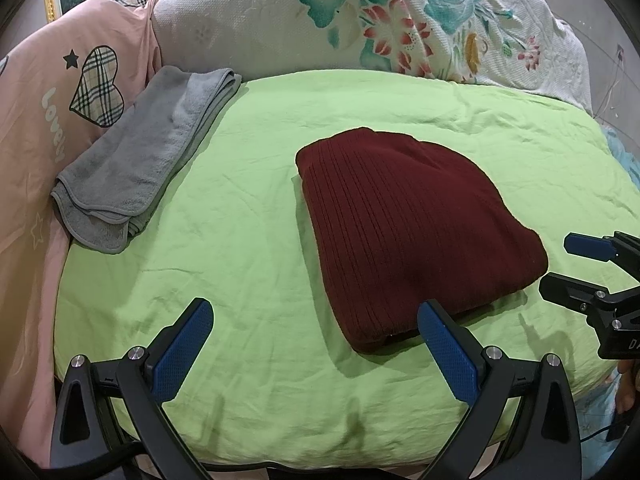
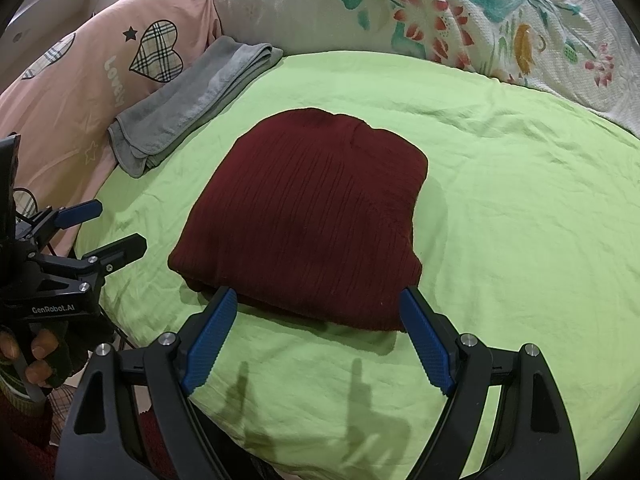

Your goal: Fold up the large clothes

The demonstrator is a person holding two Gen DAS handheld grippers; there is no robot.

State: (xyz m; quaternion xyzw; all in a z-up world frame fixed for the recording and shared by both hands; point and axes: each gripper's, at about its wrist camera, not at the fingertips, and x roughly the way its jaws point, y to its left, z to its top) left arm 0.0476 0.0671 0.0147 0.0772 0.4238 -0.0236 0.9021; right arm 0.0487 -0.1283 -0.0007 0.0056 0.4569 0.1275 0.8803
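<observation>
The right gripper (image 2: 318,336) hangs wide open and empty, its blue pads straddling the near edge of the dark red ribbed knit garment (image 2: 308,224), which lies as a compact folded bundle on the lime-green bedsheet (image 2: 520,200) just ahead; the left gripper (image 1: 316,340), equally wide and empty, has the bundle ahead to its right. Folding looks finished, so the next move likely calls for withdrawing or setting the bundle beside the folded grey towel (image 2: 188,108), ahead-left. Readable: "GenRobot.AI" on the left gripper's body, "Lovely" on the pink heart-print quilt (image 2: 100,64).

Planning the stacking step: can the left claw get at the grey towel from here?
Probably yes. The left claw is open and holds nothing, and only bare green sheet lies between it and the folded grey towel at the far left. The maroon sweater sits off to the right.
</observation>
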